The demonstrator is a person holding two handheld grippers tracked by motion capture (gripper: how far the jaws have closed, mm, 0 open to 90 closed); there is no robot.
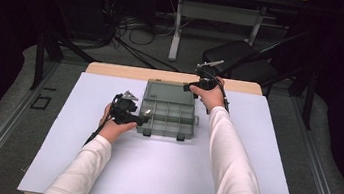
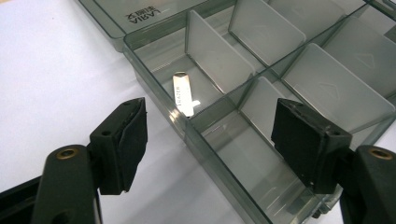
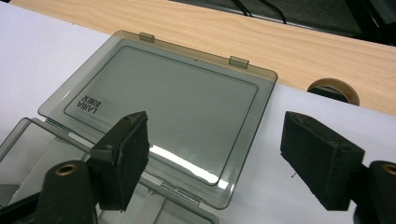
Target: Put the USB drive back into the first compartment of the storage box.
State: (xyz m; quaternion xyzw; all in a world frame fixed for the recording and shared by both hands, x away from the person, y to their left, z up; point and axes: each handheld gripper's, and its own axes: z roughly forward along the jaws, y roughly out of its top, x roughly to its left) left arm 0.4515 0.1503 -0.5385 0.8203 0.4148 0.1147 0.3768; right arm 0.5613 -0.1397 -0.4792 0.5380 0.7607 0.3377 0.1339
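Your left gripper (image 2: 205, 144) and right gripper (image 3: 215, 163) gape wide, empty; the organizer box (image 1: 168, 112) sits mid-frame, lid (image 3: 159, 112) flat open; nudge its wall and the small metal piece (image 2: 183, 93) could slide

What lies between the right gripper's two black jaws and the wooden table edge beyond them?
In the right gripper view, the right gripper faces the organiser box's smoky transparent lid, lying open flat on the white sheet before the wooden table edge.
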